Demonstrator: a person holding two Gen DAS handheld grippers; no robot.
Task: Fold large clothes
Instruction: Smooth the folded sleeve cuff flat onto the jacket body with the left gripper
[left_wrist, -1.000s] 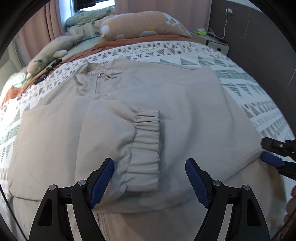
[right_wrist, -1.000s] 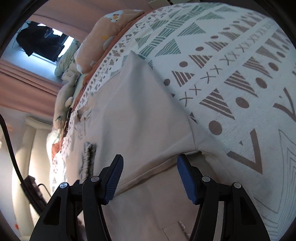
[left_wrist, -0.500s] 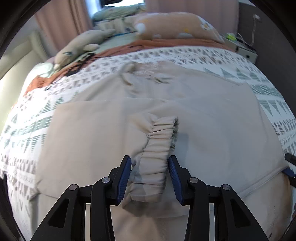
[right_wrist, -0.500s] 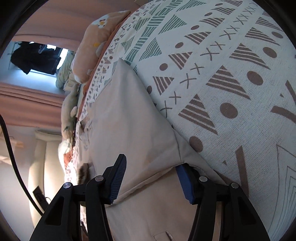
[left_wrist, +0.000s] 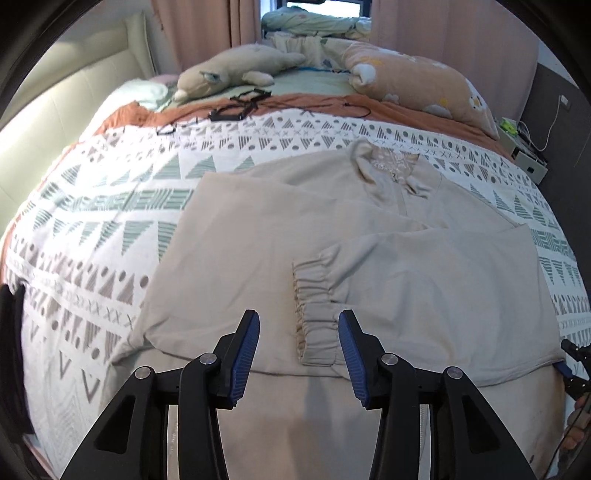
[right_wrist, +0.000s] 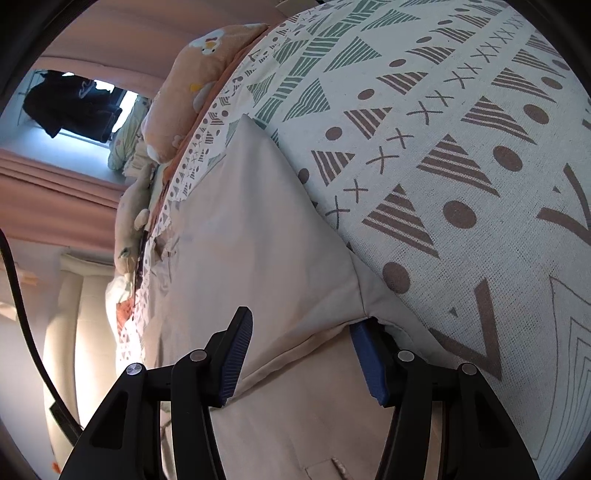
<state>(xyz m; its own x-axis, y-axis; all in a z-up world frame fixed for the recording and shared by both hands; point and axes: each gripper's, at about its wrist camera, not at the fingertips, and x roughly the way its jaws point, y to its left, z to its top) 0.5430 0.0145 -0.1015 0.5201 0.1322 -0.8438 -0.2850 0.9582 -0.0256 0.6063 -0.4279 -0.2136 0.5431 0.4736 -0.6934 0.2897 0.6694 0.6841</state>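
No readable text, label, brand or number anywhere in view.

Daylight coming thru window (left_wrist: 317, 7) btwn pink curtains (left_wrist: 207, 26); cream padded headboard (left_wrist: 74, 96) sitting left, patterned bed (left_wrist: 110, 221) filling the room.

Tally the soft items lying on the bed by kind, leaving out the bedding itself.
Beige zip-neck sweatshirt: 1
Beige seal plush toy: 1
Peach long pillow with duck prints: 1
Total: 3
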